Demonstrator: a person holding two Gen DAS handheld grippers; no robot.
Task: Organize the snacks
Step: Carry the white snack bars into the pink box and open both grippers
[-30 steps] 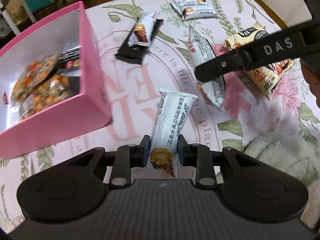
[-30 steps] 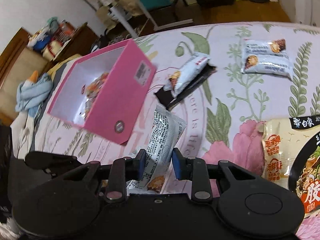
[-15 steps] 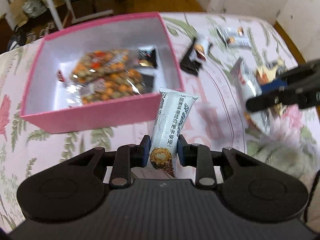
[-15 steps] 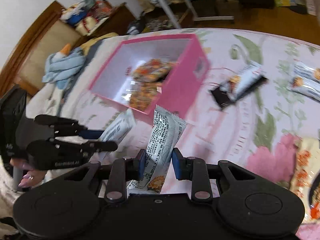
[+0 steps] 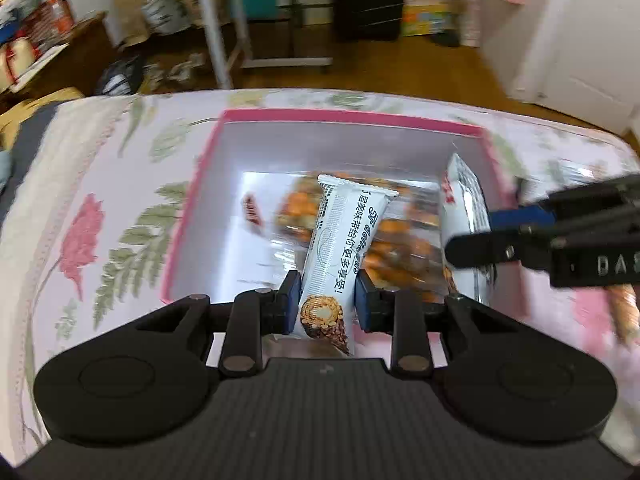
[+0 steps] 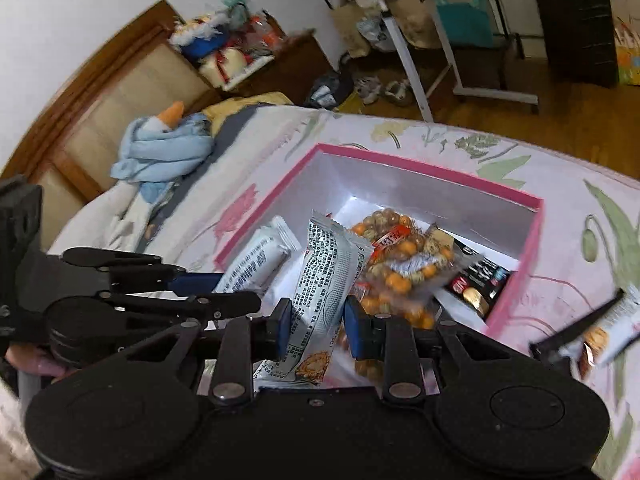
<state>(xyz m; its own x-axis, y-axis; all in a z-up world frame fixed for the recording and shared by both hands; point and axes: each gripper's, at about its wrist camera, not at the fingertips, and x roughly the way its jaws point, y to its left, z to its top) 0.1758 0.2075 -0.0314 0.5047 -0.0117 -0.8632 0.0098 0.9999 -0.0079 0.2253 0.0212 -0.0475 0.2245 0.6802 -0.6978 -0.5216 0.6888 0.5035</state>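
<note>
Both grippers hang over the pink box, each pinching a white snack bar. The left gripper holds its bar near one end, long axis pointing forward over the bag of nuts. The right gripper grips its wrapper likewise, seemingly just above the box's right side. Both look equally ready to let go.

two white snack bars, one pink box
</note>
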